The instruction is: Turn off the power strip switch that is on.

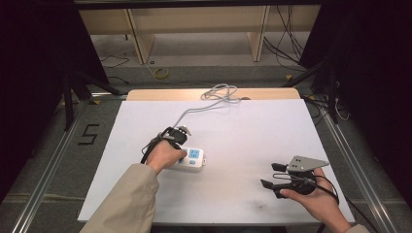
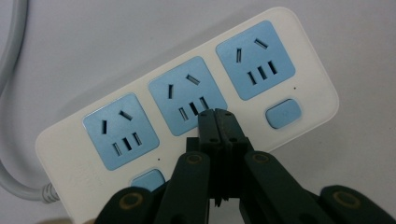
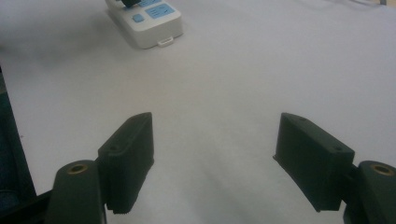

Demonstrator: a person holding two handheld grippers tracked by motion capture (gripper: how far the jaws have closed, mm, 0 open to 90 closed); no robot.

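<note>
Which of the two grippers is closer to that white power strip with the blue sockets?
The left. The left gripper is right over the power strip, its shut jaws by the middle socket. The right gripper rests well off to the side, jaws open, on the white table.
</note>
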